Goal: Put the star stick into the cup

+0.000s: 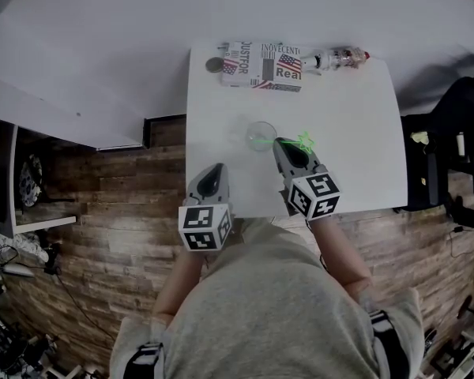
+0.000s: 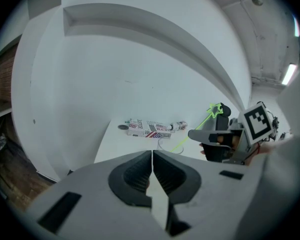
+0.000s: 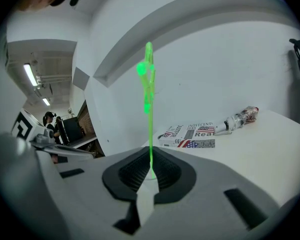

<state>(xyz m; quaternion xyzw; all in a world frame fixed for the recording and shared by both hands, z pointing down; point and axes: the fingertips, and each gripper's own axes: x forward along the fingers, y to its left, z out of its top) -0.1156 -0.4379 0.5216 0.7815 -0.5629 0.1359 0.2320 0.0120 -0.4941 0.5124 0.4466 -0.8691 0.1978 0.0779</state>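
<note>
Grey shirt fills the bottom of the head view, and both forearms reach forward from it, elbows bent, to the near edge of the white table. The left gripper points ahead over the table's near left corner; its jaws are pressed together with nothing between them. The right gripper sits further forward and angles inward toward the clear cup at mid-table. Its jaws are clamped on the shaft of the green star stick. From the left gripper view the stick slants, star end high beside the right gripper and lower end down at the cup; whether that end is inside is unclear. A printed box and a bottle lie along the far edge, well apart from the cup.
</note>
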